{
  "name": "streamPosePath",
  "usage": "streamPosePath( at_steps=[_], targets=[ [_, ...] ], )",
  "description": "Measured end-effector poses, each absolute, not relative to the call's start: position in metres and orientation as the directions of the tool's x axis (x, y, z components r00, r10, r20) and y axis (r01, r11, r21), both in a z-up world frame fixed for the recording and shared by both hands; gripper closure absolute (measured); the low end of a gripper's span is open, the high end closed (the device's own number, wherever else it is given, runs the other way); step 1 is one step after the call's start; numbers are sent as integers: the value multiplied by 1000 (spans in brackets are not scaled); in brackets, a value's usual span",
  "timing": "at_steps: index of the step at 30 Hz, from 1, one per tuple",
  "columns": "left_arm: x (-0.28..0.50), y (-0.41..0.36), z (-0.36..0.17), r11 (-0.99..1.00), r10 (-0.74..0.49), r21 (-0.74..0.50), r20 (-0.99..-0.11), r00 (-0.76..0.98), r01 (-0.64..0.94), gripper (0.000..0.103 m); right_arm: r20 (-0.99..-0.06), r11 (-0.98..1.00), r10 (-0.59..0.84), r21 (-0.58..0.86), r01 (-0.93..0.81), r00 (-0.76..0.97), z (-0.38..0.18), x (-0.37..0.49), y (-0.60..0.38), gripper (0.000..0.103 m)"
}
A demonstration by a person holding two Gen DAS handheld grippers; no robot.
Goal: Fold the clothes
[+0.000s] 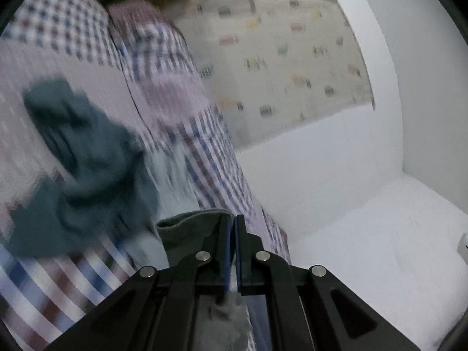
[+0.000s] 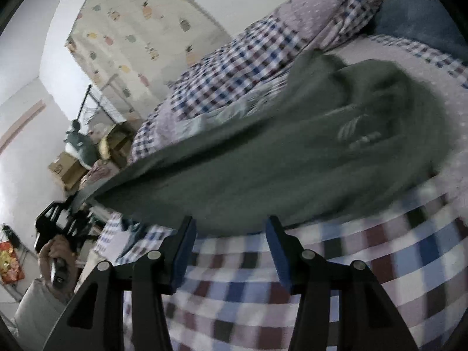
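Observation:
A dark green garment (image 2: 263, 158) with a pale print lies crumpled on the checked bed cover (image 2: 321, 286), one edge pulled taut toward the left. My left gripper (image 1: 233, 219) is shut on a corner of that garment (image 1: 190, 231); the rest of the cloth (image 1: 87, 161) trails blurred over the bed. From the right wrist view the left gripper (image 2: 68, 213) shows far left, held in a person's hand (image 2: 55, 251). My right gripper (image 2: 231, 228) is open just above the cover, its blue pads (image 2: 185, 251) at the garment's near edge, nothing between them.
A checked quilt (image 2: 234, 67) is heaped along the far side of the bed, a blue pillow (image 2: 415, 20) at the top right. White wall (image 1: 336, 175) and a pineapple-print curtain (image 2: 140, 29) stand behind. Cardboard boxes (image 2: 67, 172) and clutter sit beside the bed.

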State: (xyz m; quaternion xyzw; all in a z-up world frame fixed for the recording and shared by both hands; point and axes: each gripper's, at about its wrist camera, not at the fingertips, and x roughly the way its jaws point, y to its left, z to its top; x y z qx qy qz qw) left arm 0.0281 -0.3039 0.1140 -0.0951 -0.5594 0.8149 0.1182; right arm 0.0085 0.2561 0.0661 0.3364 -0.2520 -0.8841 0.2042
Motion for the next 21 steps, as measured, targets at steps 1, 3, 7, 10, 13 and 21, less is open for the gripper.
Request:
streamPosePath(
  at_steps=[1, 3, 7, 10, 13, 21],
  targets=[
    [31, -315, 113, -346, 268, -935, -24, -963, -73, 102, -490, -793, -518, 583, 178, -701, 67, 8, 265, 49],
    [39, -340, 111, -352, 187, -935, -34, -982, -34, 102, -486, -799, -488, 583, 148, -725, 69, 8, 283, 49],
    [62, -383, 108, -384, 52, -922, -73, -996, 47, 102, -477, -805, -421, 589, 76, -771, 75, 11, 319, 48],
    [74, -401, 103, -395, -25, -913, -99, -995, 101, 103, -479, -786, -406, 618, 30, -778, 72, 9, 334, 46],
    [73, -409, 95, -397, -45, -905, -148, -988, 153, 103, -508, -773, -412, 635, -5, -756, 64, 3, 339, 46],
    [48, -368, 94, -514, 88, -843, -237, -967, 160, 100, -634, -850, -357, 525, -44, -686, 46, -9, 319, 46]
  ],
)
